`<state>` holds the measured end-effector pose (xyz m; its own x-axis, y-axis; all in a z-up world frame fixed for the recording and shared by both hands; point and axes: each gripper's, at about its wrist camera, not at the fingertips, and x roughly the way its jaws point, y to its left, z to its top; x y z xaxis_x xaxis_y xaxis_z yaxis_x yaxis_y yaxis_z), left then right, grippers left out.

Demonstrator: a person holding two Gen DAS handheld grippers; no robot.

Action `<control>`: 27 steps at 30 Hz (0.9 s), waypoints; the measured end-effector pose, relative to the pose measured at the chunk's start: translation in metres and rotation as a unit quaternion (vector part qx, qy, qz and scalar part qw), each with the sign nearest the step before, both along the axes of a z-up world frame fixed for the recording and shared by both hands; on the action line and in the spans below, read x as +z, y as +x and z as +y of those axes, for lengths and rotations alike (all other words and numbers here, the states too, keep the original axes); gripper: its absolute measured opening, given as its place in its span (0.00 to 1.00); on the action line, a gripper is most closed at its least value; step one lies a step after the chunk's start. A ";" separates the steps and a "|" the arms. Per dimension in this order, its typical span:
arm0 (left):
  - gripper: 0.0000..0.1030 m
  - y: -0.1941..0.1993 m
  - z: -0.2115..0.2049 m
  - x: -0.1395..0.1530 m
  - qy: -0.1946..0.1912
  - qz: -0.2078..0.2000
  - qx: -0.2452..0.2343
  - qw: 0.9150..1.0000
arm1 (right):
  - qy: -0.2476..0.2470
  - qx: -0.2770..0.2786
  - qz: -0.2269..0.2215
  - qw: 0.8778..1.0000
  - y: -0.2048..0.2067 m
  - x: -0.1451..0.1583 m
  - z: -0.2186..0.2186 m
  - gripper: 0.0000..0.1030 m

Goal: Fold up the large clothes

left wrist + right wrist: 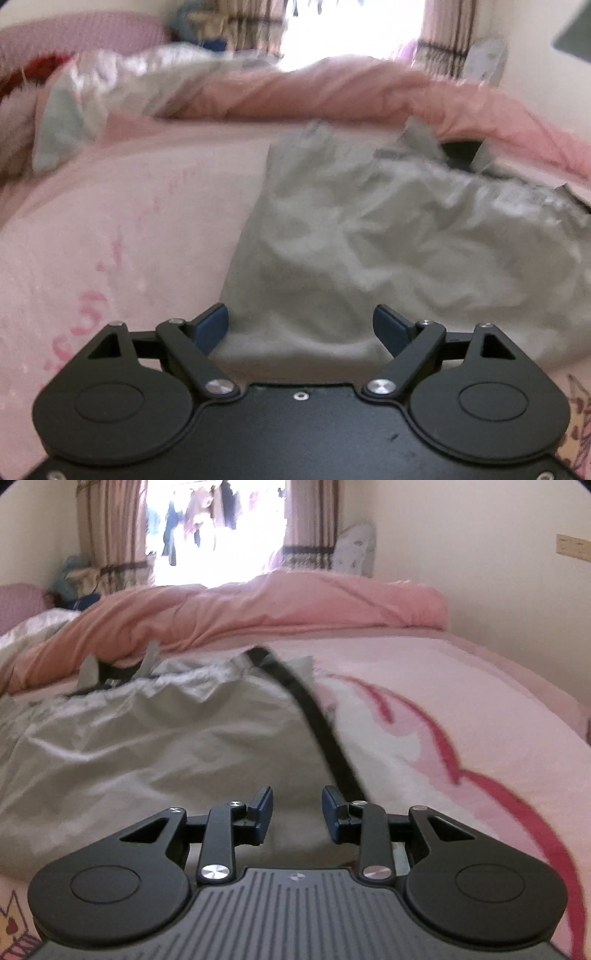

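Left wrist view is showing the left gripper [301, 328] hanging wide open over the near edge of a grey garment [369, 240] lying crumpled on the pink bed sheet [110, 221]. Right gripper [297, 814] is hovering partly open, gripping nothing. Folding looks barely begun; smoothing and every fold are remaining.

Pink printed bedsheet [480, 701], rumpled salmon-pink duvet [295, 605] along its far side, striped curtains [310, 520] flanking a bright window [218, 531]

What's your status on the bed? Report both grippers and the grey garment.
Left gripper open, empty. Right gripper part open, nothing pinched. Grey garment crumpled on pink sheet, unfolded. Black strap along its edge.
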<state>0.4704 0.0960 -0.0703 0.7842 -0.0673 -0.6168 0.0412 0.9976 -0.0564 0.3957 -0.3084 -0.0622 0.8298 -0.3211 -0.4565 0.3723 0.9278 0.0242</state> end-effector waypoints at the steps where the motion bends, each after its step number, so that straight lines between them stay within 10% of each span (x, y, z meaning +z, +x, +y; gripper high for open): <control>1: 0.85 -0.005 -0.001 0.005 0.002 -0.014 -0.004 1.000 | 0.001 -0.007 -0.002 1.000 -0.002 0.001 -0.004 0.37; 12: 0.89 0.006 0.010 -0.026 -0.015 0.006 -0.006 1.000 | 0.039 -0.022 0.017 0.999 0.000 -0.021 -0.023 0.37; 17: 0.85 0.002 0.006 -0.012 -0.019 0.011 0.014 1.000 | -0.019 -0.041 0.002 0.999 -0.008 0.001 0.004 0.37; 27: 0.86 -0.016 -0.096 0.004 -0.020 -0.019 -0.082 0.996 | -0.013 0.185 -0.017 0.982 0.007 0.006 0.152 0.36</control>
<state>0.4543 0.0001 -0.0660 0.7837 -0.2198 -0.5810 0.2054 0.9744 -0.0916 0.4030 -0.1565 -0.0559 0.9068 -0.0055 -0.4216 0.0081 1.0000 0.0045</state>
